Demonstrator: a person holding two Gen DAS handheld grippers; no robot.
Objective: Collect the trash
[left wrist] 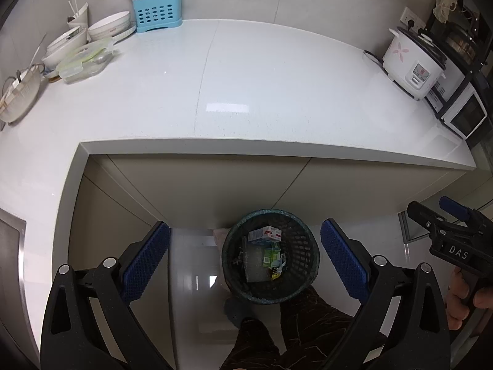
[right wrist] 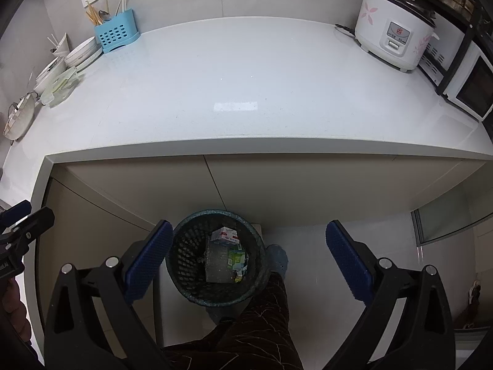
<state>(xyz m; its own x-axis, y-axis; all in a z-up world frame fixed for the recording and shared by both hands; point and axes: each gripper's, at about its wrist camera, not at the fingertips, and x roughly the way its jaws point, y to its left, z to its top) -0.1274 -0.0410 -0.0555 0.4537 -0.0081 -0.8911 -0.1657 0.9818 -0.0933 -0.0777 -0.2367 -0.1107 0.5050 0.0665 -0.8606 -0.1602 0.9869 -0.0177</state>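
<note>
A white kitchen countertop [left wrist: 246,86] is seen from above, with a dark mesh waste basket [left wrist: 295,289] standing on the pale floor just below its near edge. Inside the basket, trash is piled: a white carton [left wrist: 265,234] at the far side, a green carton [left wrist: 271,255] beside it, and a grey slab-like item whose nature cannot be made out.

The left gripper [left wrist: 245,265] is held above the basket with its blue-padded jaws spread wide, nothing between them. The right gripper [right wrist: 246,262] is held likewise over the basket [right wrist: 185,259], jaws wide apart and empty. The cartons [right wrist: 226,236] are seen between its fingers.

On the countertop, a blue utensil holder [left wrist: 157,15] and stacked bowls [left wrist: 107,26] are set at the far left, and a white rice cooker [left wrist: 413,61] at the far right, beside a microwave [left wrist: 465,114].
</note>
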